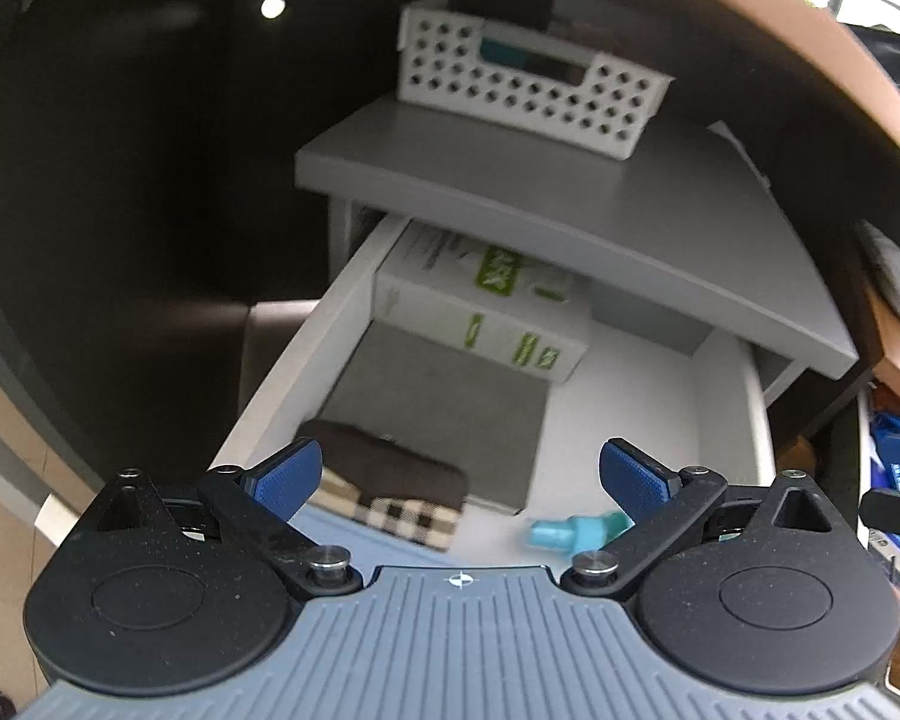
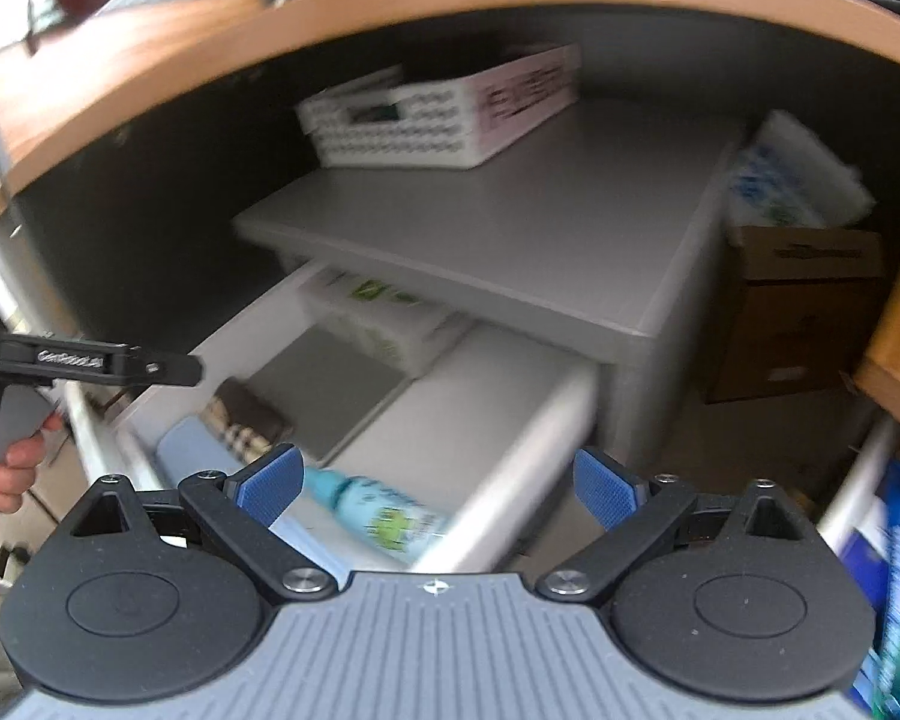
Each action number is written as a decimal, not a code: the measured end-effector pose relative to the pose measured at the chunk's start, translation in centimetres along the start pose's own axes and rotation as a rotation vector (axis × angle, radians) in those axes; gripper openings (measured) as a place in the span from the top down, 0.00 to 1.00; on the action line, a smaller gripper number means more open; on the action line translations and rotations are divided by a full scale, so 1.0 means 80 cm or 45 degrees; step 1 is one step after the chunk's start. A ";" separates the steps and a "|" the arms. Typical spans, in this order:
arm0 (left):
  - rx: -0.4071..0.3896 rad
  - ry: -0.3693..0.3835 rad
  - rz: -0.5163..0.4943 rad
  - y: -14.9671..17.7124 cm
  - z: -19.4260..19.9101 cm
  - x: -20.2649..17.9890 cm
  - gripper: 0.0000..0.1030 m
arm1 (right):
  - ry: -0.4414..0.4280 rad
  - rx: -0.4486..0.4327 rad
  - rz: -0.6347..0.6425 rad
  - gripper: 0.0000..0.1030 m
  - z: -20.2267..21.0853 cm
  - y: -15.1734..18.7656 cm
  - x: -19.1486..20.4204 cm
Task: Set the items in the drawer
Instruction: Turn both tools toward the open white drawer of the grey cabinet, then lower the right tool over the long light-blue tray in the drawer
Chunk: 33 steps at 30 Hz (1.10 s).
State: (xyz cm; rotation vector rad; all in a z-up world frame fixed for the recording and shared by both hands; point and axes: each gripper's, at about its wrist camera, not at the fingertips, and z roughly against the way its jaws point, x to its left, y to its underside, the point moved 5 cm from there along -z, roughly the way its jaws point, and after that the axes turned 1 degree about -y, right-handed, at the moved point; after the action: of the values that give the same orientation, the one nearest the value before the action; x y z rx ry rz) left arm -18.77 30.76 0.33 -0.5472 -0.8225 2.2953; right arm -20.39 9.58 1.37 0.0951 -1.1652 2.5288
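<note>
Dim under-desk shadow, daylight glare at top, motion blur, fisheye edge warp.

drawer (image 1: pixel 306 354): open | teal bottle (image 2: pixel 384 516): lying at front | white box (image 1: pixel 480 312): rear

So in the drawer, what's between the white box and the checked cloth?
A flat grey pad on the drawer floor, seen from the left wrist.

Box (image 1: pixel 480 306) print blurred, unreadable
</note>
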 end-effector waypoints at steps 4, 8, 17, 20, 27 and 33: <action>0.031 -0.005 0.019 0.010 -0.008 0.017 0.03 | -0.120 0.106 0.096 0.22 -0.041 -0.005 0.029; 0.046 -0.013 0.028 0.018 -0.012 0.029 0.03 | -0.250 0.268 0.179 0.39 -0.080 -0.002 0.054; 0.059 0.022 0.028 0.025 -0.017 0.040 0.03 | -0.312 0.659 0.276 0.56 -0.142 0.019 0.082; 0.059 0.039 -0.008 0.025 -0.018 0.036 0.03 | -0.276 0.751 0.223 0.56 -0.149 0.022 0.082; 0.038 0.063 -0.098 0.024 -0.022 0.029 0.03 | -0.173 0.923 -0.086 0.54 -0.156 0.032 0.061; 0.039 0.093 -0.114 0.024 -0.027 0.031 0.03 | -0.074 0.980 -0.229 0.42 -0.163 0.033 0.063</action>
State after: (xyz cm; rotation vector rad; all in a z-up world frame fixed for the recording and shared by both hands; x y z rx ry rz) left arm -20.14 32.15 -2.90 -0.5658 -0.7600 2.1901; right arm -24.90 19.18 -8.10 0.4394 -0.1296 2.6646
